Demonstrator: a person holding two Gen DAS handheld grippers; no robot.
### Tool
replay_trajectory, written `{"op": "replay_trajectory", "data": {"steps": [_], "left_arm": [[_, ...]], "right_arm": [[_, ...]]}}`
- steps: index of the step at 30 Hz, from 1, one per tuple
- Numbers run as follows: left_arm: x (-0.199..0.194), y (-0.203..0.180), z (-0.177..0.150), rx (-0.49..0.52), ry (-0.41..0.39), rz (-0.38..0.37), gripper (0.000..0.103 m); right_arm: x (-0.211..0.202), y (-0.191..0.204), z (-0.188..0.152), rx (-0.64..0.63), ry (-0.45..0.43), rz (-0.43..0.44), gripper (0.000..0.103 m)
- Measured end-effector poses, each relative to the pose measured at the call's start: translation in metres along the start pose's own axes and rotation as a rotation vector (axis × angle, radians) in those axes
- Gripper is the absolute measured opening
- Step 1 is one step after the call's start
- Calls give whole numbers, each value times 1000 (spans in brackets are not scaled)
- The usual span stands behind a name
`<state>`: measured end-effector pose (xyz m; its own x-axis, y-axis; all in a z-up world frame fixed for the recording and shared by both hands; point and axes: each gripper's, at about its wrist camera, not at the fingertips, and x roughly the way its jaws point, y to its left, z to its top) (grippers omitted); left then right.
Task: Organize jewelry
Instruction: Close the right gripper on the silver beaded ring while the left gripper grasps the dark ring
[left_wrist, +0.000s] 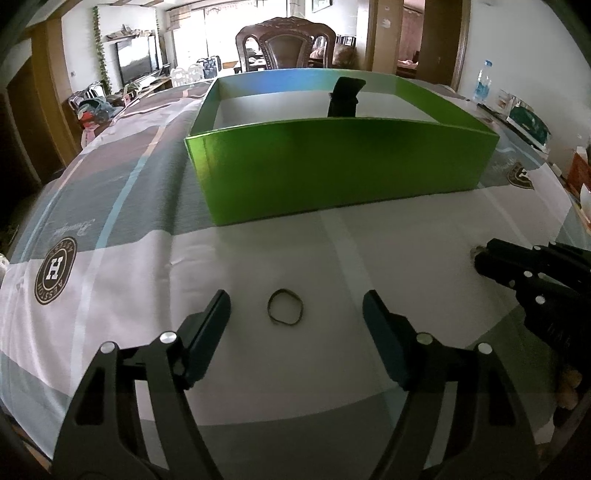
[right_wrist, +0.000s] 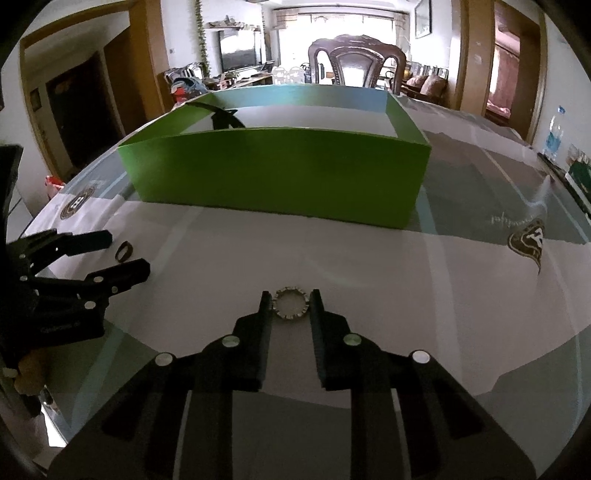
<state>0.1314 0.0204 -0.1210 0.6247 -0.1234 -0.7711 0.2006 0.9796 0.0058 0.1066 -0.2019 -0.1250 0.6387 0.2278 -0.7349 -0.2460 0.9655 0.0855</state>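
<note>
Before the green box (right_wrist: 273, 173), the right gripper (right_wrist: 290, 308) pinches a studded ring (right_wrist: 290, 303). The left gripper (left_wrist: 295, 314) stands spread around a dark band (left_wrist: 285, 312). Either may slip on the cloth (left_wrist: 258, 258).

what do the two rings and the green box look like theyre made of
Dark ring: thin dull band, probably tarnished metal, though that is unclear. Studded ring: pale, silvery, bumpy rim, likely metal or rhinestones. Green box: glossy coated cardboard, with thin flat walls and a soft sheen.
</note>
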Motion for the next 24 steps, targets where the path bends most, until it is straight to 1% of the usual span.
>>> {"op": "replay_trajectory", "data": {"steps": [2, 4, 6, 8, 10, 12, 14, 15, 16, 17, 20, 23, 24], "left_arm": [[0, 1, 0, -5, 1, 4, 74], [0, 1, 0, -7, 2, 6, 75], [0, 1, 1, -10, 5, 13, 76], [1, 1, 1, -14, 7, 17, 78], [2, 2, 2, -19, 10, 26, 80], [2, 2, 3, -21, 11, 30, 80], [2, 2, 3, -22, 11, 31, 80], [2, 2, 3, -22, 11, 31, 80], [2, 2, 3, -21, 10, 29, 78], [2, 2, 3, -20, 9, 28, 77], [1, 1, 3, -15, -1, 27, 70], [-1, 0, 2, -15, -15, 32, 57], [-1, 0, 2, -14, -21, 34, 50]], "right_arm": [[0, -5, 1, 24, 0, 22, 23], [0, -5, 2, 23, 3, 25, 33], [2, 0, 3, 3, 9, 14, 36], [2, 3, 3, -15, 12, -2, 37], [3, 7, 2, -32, 15, -25, 37], [4, 11, 2, -50, 17, -49, 37], [4, 12, 2, -51, 15, -51, 36], [4, 12, 2, -55, 14, -45, 27], [3, 13, 1, -61, 12, -39, 21], [3, 13, 1, -65, 11, -41, 21], [3, 12, 1, -62, 10, -43, 21], [2, 12, 1, -55, 8, -49, 21], [2, 12, 0, -56, 7, -53, 21]]}}
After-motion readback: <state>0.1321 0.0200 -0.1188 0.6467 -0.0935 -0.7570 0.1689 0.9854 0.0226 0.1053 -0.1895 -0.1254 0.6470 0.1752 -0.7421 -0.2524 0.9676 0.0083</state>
